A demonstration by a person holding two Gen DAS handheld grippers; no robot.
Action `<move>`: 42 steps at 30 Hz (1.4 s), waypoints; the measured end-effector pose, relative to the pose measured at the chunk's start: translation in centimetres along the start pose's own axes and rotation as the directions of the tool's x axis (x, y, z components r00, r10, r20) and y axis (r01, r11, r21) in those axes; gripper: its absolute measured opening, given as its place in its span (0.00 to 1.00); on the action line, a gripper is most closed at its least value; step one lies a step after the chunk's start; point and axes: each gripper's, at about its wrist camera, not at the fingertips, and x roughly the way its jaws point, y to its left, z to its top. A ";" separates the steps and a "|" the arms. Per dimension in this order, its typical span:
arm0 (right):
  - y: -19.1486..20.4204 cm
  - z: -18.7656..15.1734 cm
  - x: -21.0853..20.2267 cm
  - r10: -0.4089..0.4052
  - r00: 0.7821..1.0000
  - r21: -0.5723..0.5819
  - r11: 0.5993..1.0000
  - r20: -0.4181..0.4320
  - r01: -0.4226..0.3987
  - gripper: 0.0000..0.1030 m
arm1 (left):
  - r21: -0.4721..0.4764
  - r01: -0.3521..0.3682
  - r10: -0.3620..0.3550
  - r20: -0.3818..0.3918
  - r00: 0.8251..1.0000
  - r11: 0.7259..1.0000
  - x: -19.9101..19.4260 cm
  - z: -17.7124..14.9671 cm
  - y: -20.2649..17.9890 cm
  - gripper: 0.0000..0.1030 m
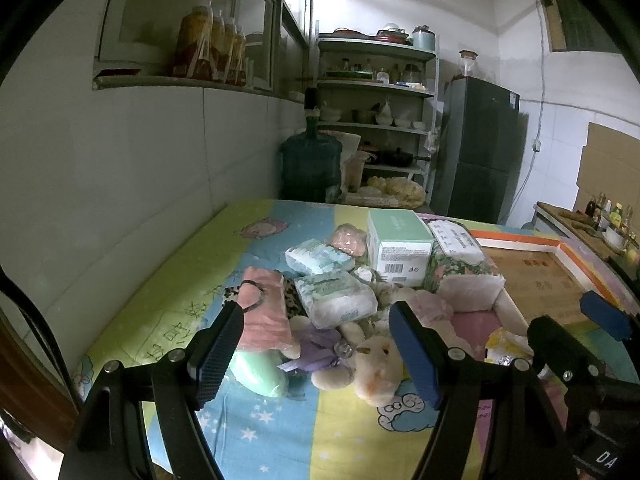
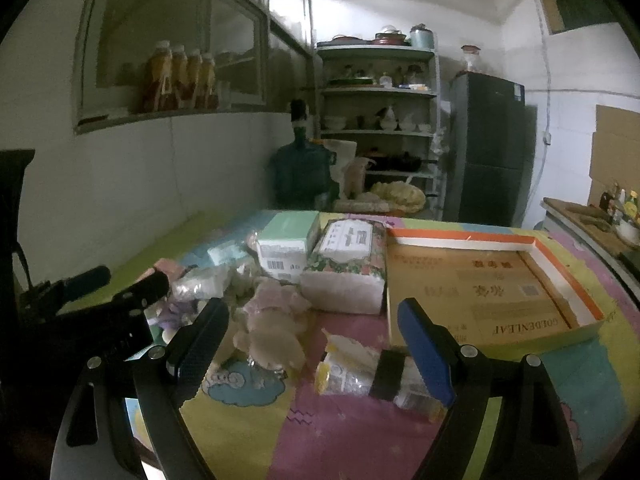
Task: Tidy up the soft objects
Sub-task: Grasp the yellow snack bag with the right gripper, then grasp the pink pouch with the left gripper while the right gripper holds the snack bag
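Progress entry: nothing sorted yet, judging by the layout; all pieces outside the tray.

- Bed under cartoon-print sheet of green, blue, yellow and pink bands [image 1: 280,432]: carrying every item, heaped toward the middle.
- Shallow cardboard tray with orange-and-white rim [image 2: 556,264]: at the right side of the bed, empty inside; likely the destination.
- Floral-wrapped soft tissue pack with white label [image 2: 348,276]: touching the tray's left wall, not in it.
- Mint-green and white carton with barcode [image 1: 400,246]: just beside the tissue pack.
- Two pale-blue printed diaper packs [image 1: 336,296]: stacked loosely in the heap.
- Pink folded cloth in clear wrap with black hair tie on top [image 1: 264,320]: at the heap's left edge.
- Cream plush rabbit [image 1: 376,368]: lying in front, near a small purple plush.
- Yellow-and-white crinkled packet [image 2: 352,372]: apart from the heap, close to the tray.
- Left gripper [image 1: 320,356]: spread wide, holding nothing, hovering before the plush rabbit.
- Right gripper [image 2: 316,356]: spread wide, empty, packet lying between its fingers.
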 end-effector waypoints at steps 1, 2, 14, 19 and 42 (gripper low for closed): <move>-0.1 -0.1 0.1 0.002 1.000 -0.007 1.000 -0.007 -0.002 0.85 | 0.000 -0.001 0.001 -0.003 1.000 1.000 0.0 0.1 0.1 0.73; -0.1 -0.3 0.2 0.005 1.000 -0.015 1.000 -0.014 -0.006 0.85 | 0.000 -0.002 0.002 -0.007 1.000 1.000 0.1 0.1 0.2 0.73; -4.1 -2.1 2.9 0.046 0.977 -0.229 0.969 -0.210 -0.095 0.85 | -0.024 -0.032 0.031 -0.041 0.999 0.999 0.9 -1.6 2.8 0.73; -5.5 -2.7 4.6 0.118 0.948 -0.217 0.958 -0.296 -0.187 0.85 | -0.055 -0.049 0.046 -0.052 0.998 0.997 0.9 -1.9 3.9 0.73; -4.1 -3.8 5.5 0.102 0.917 -0.389 0.883 -0.387 -0.262 0.44 | -0.087 0.062 -0.071 -0.104 0.992 0.994 3.8 -0.3 7.0 0.73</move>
